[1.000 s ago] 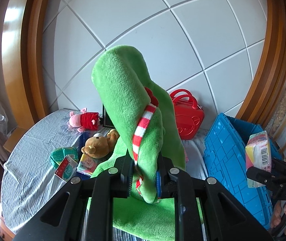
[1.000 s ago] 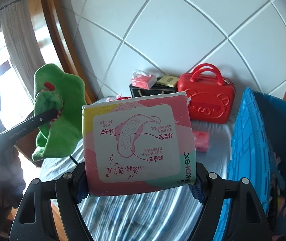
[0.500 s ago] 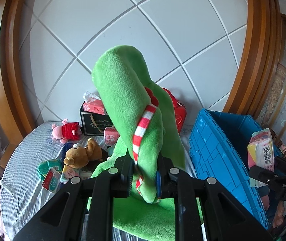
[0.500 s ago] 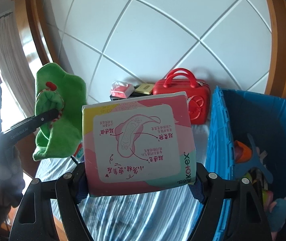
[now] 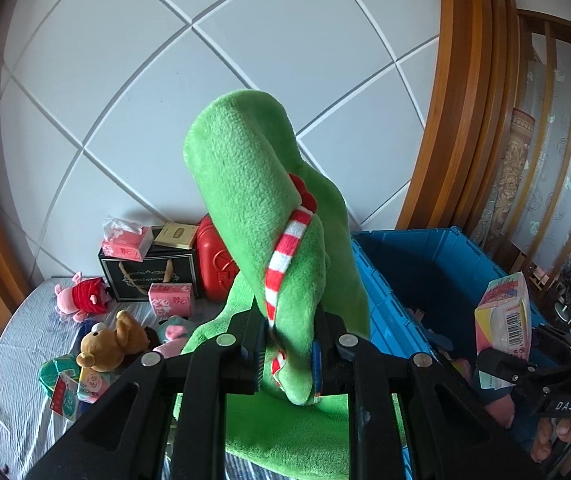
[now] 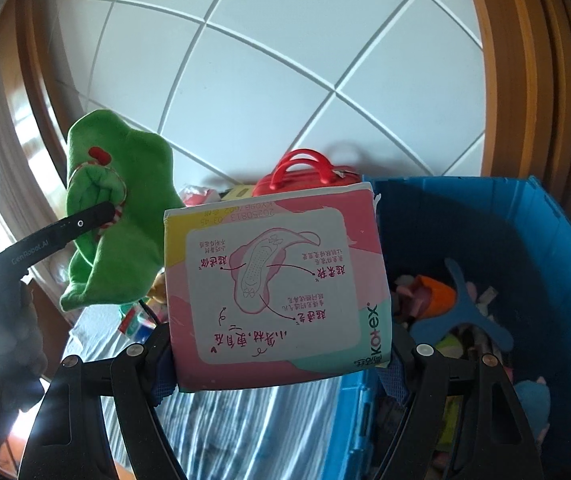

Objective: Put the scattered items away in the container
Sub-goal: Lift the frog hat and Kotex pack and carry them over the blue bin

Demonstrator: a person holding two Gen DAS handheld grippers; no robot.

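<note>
Blue crate holds toys, perhaps plush.

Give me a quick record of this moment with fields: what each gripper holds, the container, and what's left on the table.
left gripper: shut on the green plush toy, pinching it near its red and white striped band
right gripper: shut on the pink pad pack, held by its two sides
container: blue crate, open, already holding mixed toys
left on table: brown teddy bear, pink pig plush, red case, black gift bag
progress: neither held item is in the crate yet
</note>
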